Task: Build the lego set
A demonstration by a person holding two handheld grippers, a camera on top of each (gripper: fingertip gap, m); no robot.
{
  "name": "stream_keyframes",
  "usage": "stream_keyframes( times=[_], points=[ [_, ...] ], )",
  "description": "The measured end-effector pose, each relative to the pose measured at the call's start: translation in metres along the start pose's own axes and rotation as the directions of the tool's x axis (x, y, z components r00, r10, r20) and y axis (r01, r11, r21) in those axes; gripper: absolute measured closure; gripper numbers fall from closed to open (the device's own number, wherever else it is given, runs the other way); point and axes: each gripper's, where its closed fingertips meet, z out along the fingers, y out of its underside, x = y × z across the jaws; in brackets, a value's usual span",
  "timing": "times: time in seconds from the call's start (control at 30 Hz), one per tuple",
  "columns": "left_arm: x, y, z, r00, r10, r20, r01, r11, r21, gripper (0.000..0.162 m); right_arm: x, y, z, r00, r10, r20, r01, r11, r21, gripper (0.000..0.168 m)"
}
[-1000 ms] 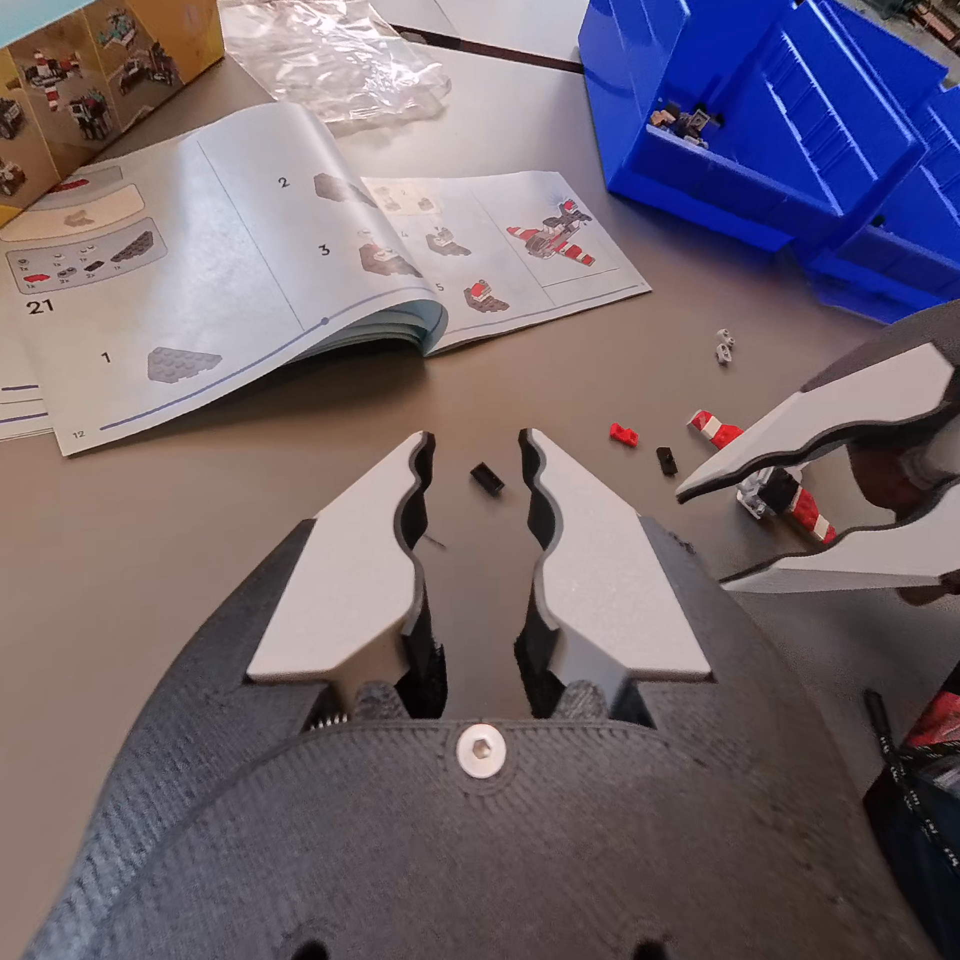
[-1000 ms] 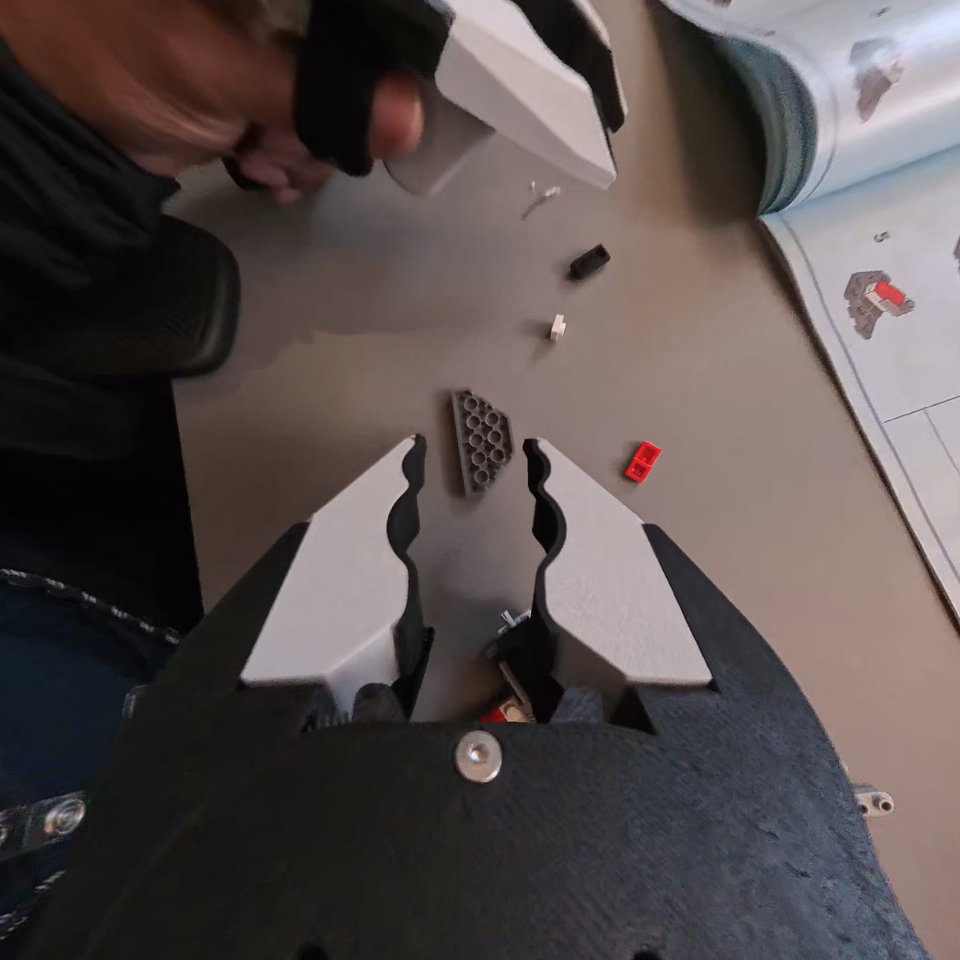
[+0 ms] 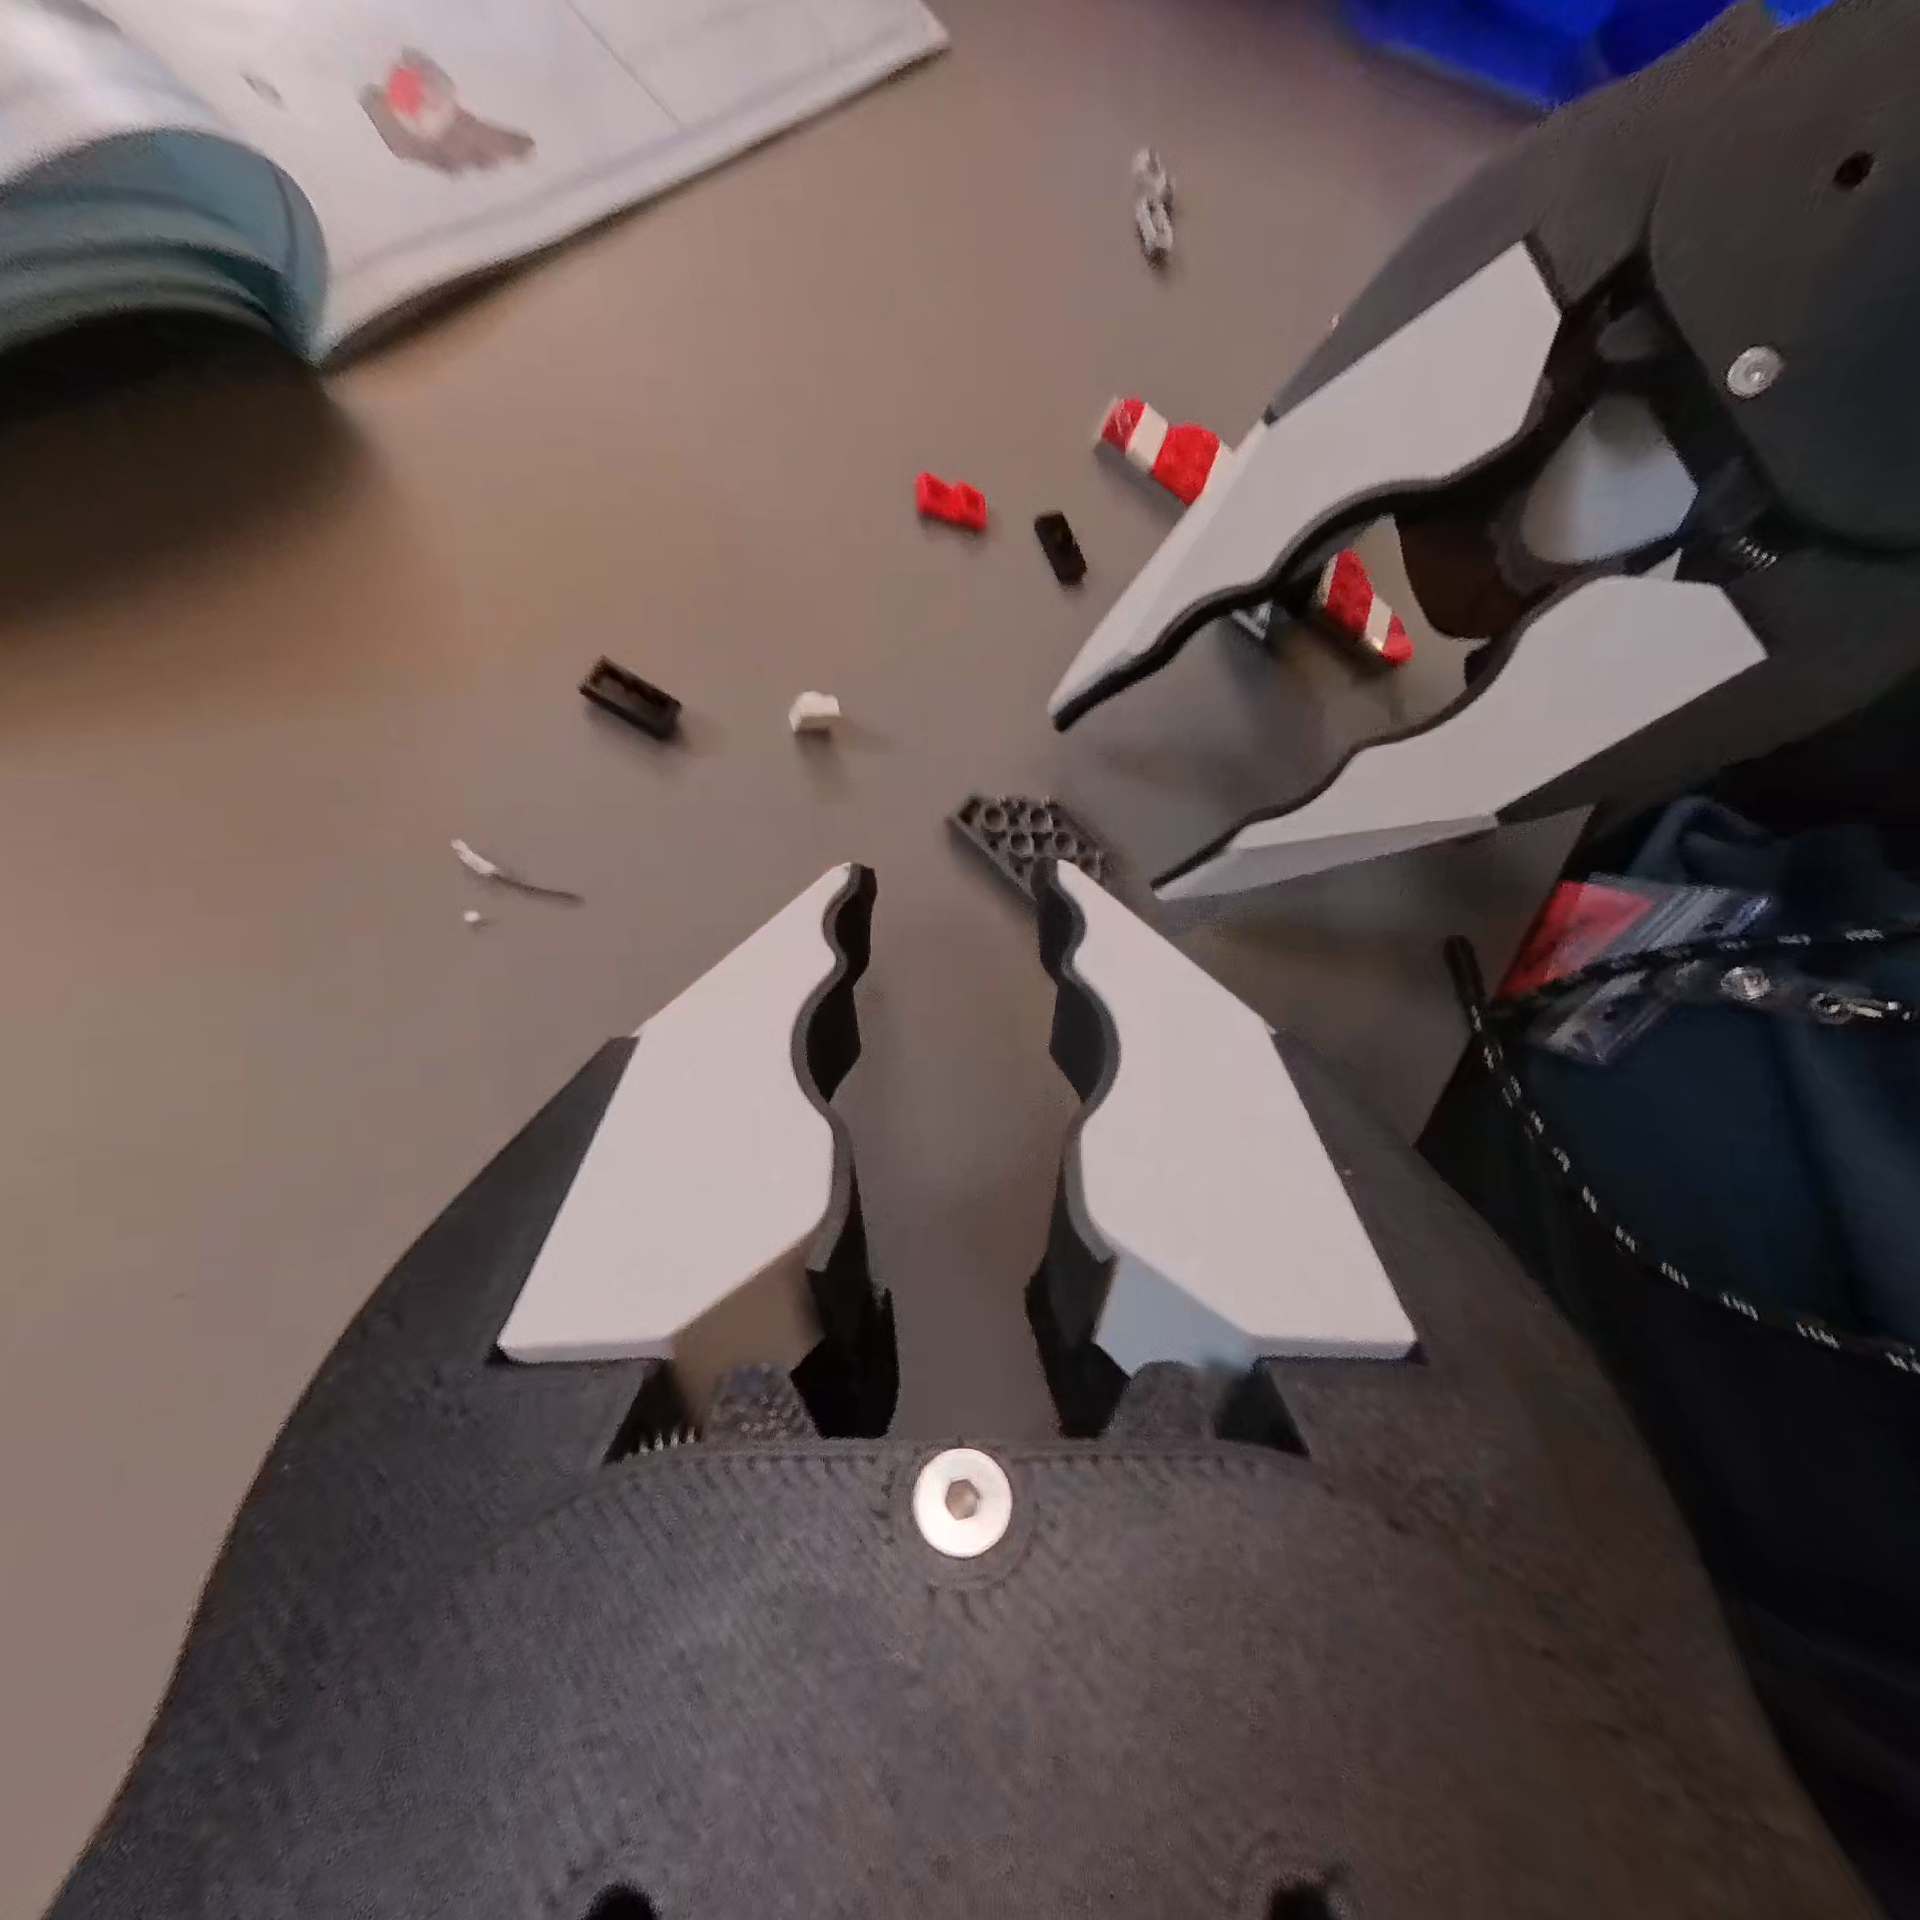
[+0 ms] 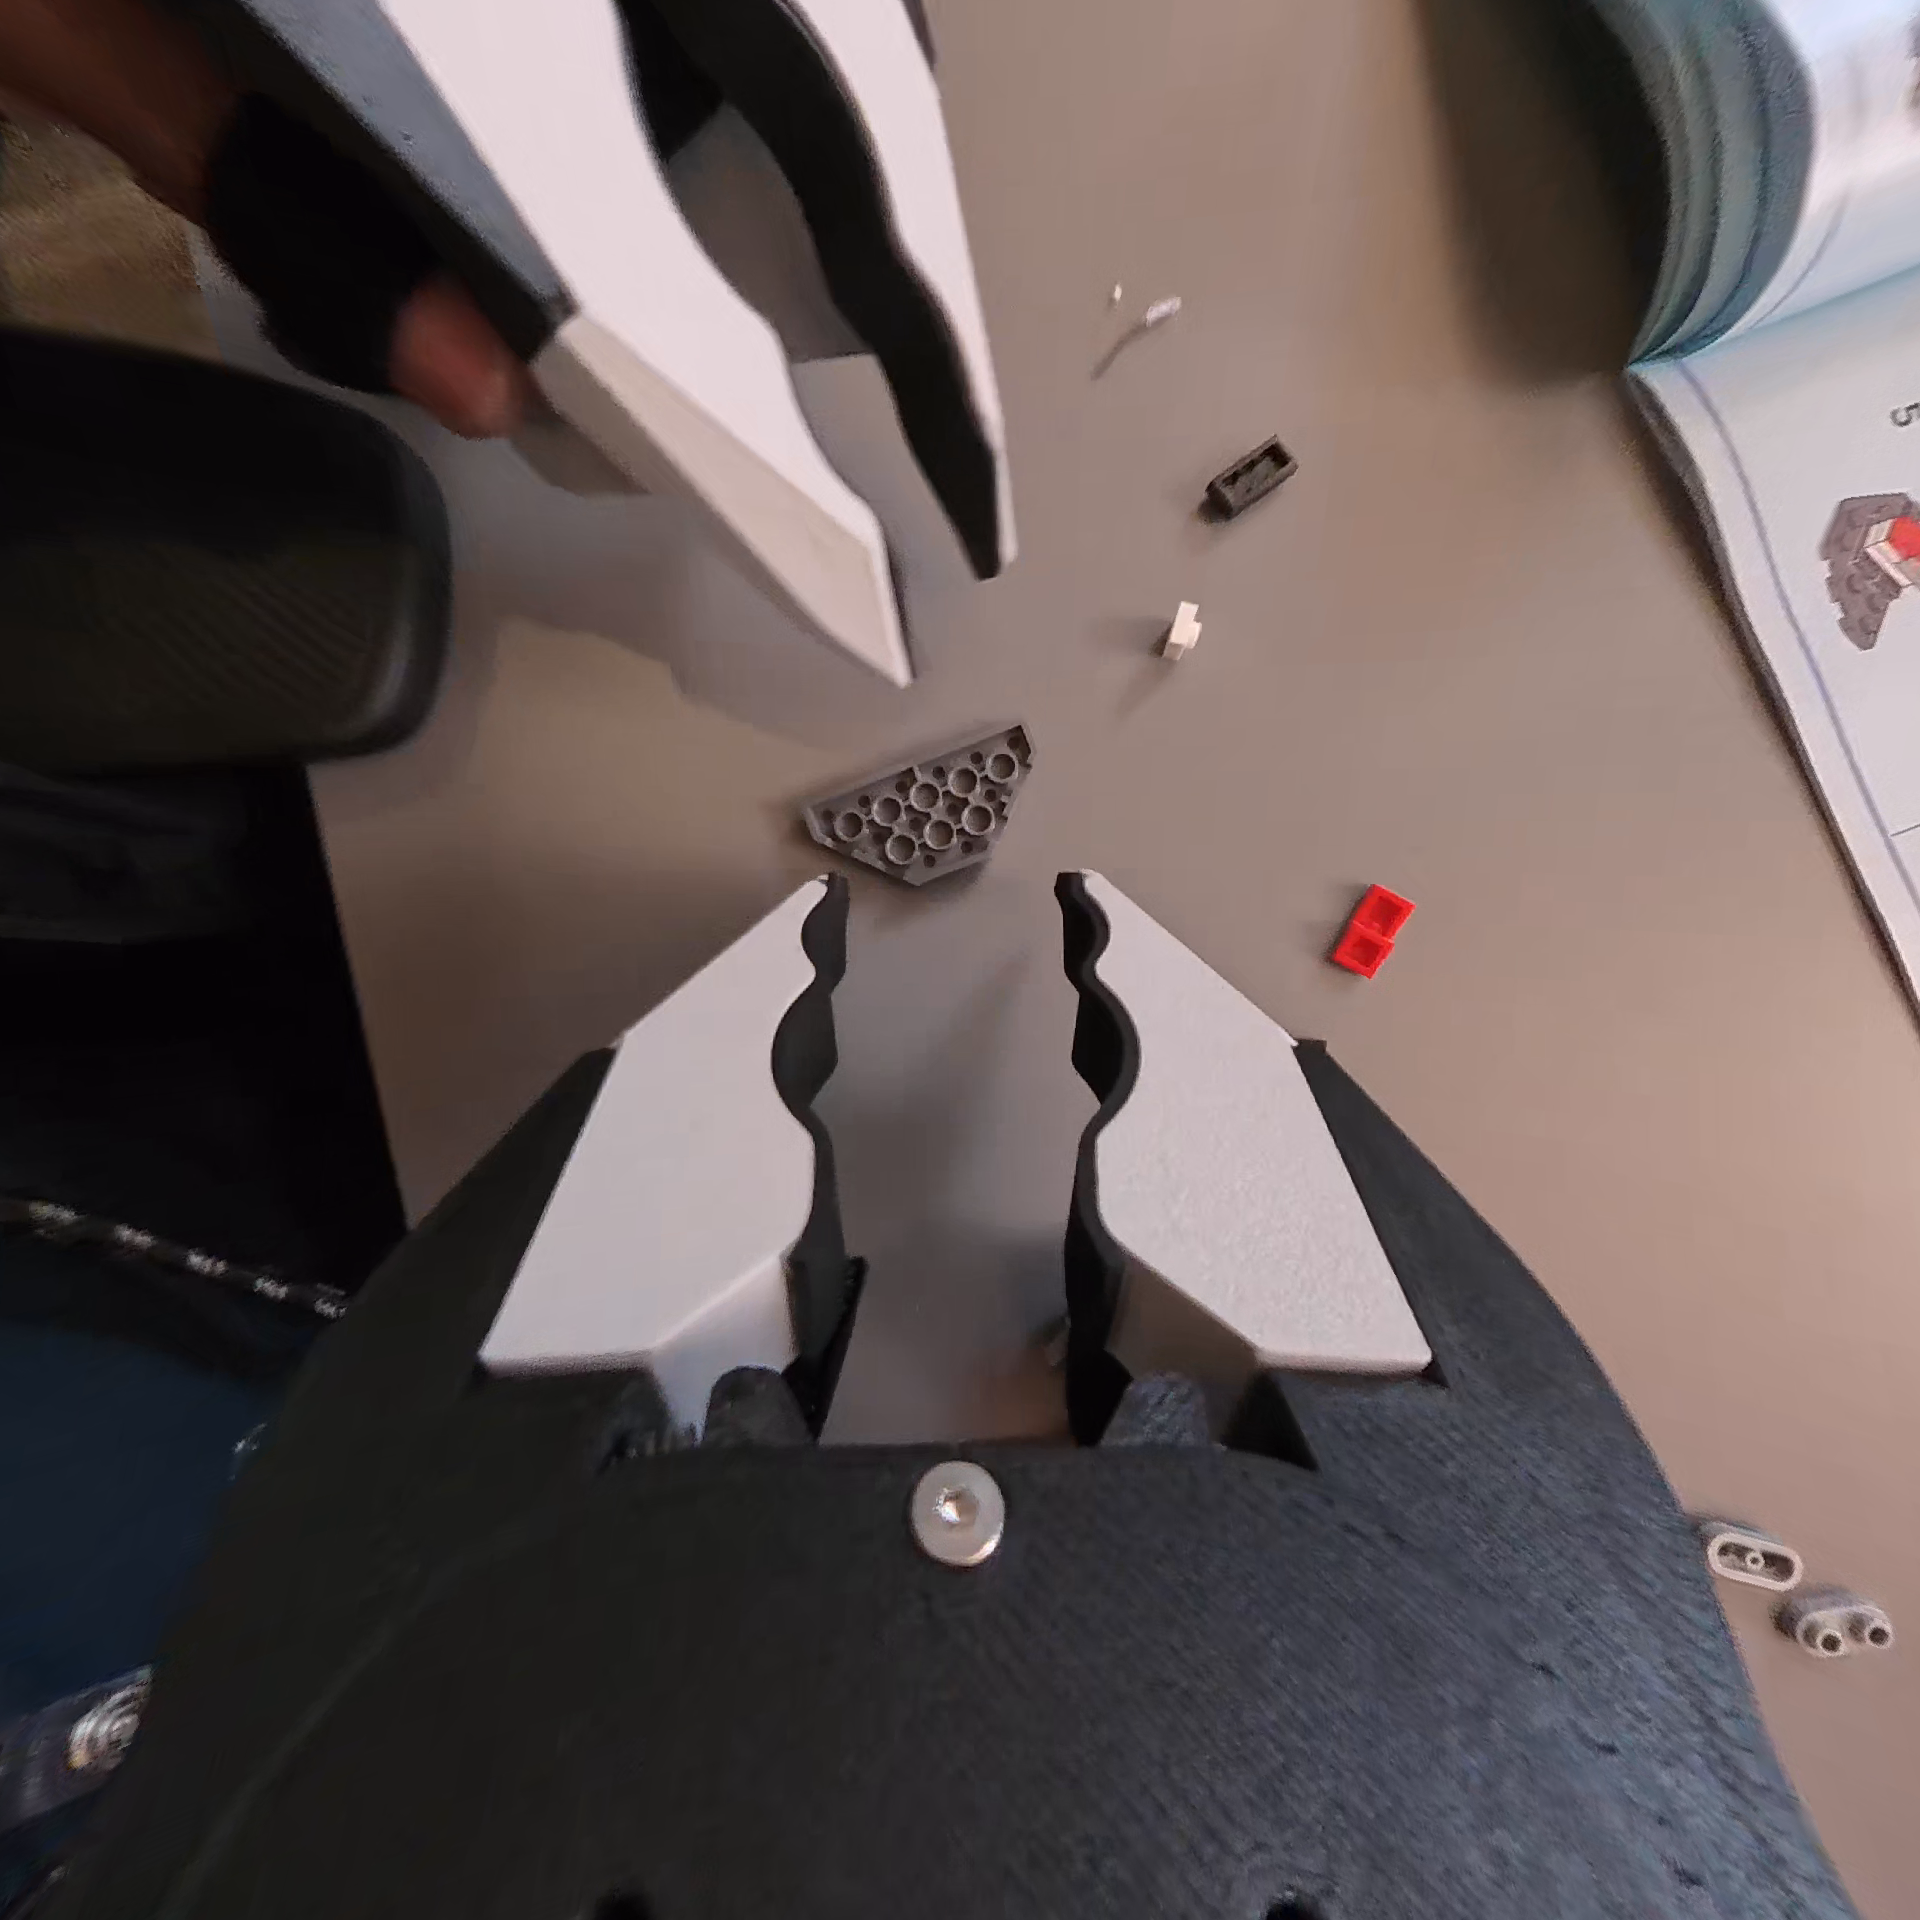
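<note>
While both jaws gape empty, left gripper (image 3: 951, 883) and right gripper (image 4: 948, 891) flank the grey wedge plate (image 4: 923, 805) — untouched.

Wedge plate (image 4: 920, 810) on table (image 4: 1351, 1195), between both hand-held grippers' tips.

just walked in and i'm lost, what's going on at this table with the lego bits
A person is building a lego set with two hand-held grippers. Both the left gripper and the right gripper are open and empty, converging on a dark grey wedge plate lying studs-down on the table. Small loose pieces, including a red plate, lie nearby beside the open instruction booklet.
</note>
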Motion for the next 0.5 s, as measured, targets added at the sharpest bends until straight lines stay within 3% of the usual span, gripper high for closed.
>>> stream_keyframes(
  times=[0.17,0.5],
  points=[
    [0.015,0.013,0.01,0.995,-0.038,-0.088,0.031,0.997,-0.074,0.133,0.001,0.003,0.007,1.0,-0.005,-0.028,0.004,1.0,-0.029,0.128],
    [0.033,0.002,0.017,0.975,-0.089,-0.202,0.082,0.996,-0.043,0.124,0.005,0.002,0.007,0.999,0.012,-0.046,-0.013,1.0,-0.024,0.135]
  ],
)
